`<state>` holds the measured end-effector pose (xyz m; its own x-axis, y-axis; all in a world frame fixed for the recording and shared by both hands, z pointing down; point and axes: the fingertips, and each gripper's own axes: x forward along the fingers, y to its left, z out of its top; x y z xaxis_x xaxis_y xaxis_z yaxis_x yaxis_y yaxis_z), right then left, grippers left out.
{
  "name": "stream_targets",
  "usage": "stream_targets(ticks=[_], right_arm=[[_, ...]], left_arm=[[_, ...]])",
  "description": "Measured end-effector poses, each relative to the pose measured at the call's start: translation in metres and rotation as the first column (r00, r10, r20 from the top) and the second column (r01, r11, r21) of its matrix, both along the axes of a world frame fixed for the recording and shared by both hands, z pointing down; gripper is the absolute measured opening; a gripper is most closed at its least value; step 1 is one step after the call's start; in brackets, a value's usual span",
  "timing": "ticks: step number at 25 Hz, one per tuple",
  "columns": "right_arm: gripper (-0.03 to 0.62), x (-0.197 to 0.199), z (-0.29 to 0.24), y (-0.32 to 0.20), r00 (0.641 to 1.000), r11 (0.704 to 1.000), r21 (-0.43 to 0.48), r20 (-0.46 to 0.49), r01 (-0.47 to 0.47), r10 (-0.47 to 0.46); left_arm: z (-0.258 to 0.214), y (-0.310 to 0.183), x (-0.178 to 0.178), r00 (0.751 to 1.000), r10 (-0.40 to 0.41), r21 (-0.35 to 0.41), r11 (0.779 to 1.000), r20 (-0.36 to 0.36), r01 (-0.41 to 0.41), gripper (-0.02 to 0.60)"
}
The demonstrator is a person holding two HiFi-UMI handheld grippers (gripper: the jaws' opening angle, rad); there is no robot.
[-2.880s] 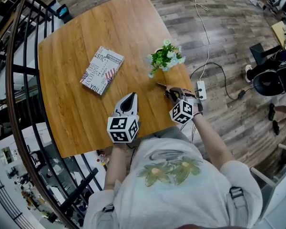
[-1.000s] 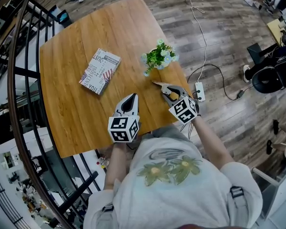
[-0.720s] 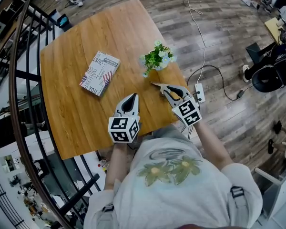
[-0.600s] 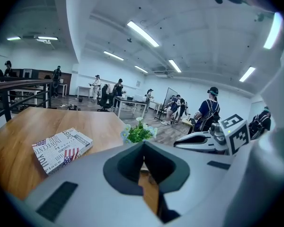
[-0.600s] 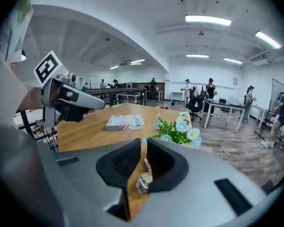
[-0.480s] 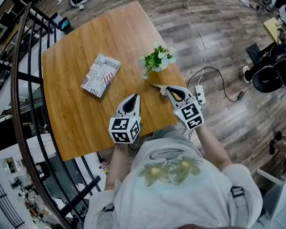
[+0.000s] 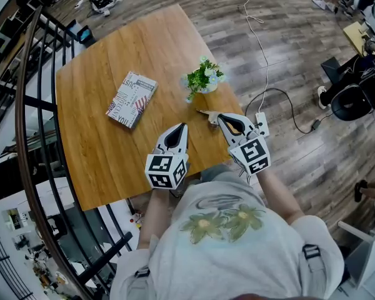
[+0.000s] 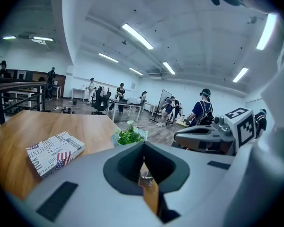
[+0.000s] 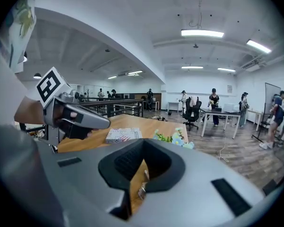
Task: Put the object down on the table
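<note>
A small metallic object [image 7: 207, 114] lies on the wooden table [image 7: 106, 155] near its right edge, just below the potted plant [image 7: 204, 77]. It shows through the jaw gap in the right gripper view [image 9: 142, 189] and the left gripper view [image 8: 146, 178]. My right gripper [image 7: 220, 117] hovers above and just behind the object. Its jaws have just been closing and now stand shut with nothing between them. My left gripper [image 7: 182, 126] hangs over the table's near edge to the left, shut and empty.
A printed book [image 7: 132, 99] lies left of the plant. A dark metal railing [image 7: 22, 124] curves past the table's left side. A white power strip [image 7: 261, 121] and cables lie on the floor at the right, beyond them a black chair [image 7: 355, 104].
My right gripper has lifted and drawn back from the object, and its jaws have gone from wide open to shut. The object stays on the table. The left gripper rose slightly.
</note>
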<state>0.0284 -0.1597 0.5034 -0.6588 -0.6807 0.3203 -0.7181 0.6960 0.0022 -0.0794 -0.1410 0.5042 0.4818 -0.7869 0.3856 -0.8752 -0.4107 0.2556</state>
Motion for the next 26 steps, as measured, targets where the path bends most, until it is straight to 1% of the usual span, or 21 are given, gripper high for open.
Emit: stream_targets(ticks=[9,26], right_arm=[[0.005,0.003,0.002,0.009,1.000,1.000,-0.018,-0.005,-0.004,0.004],[0.005,0.007,0.004,0.016,1.000,0.999,-0.037,-0.012,-0.013,0.013]], left_arm=[[-0.001,0.006,0.006,1.000,0.015,0.005,1.000,0.000,-0.015,0.015],[-0.001,0.014,0.010,1.000,0.020,0.002,1.000,0.009,-0.020,0.015]])
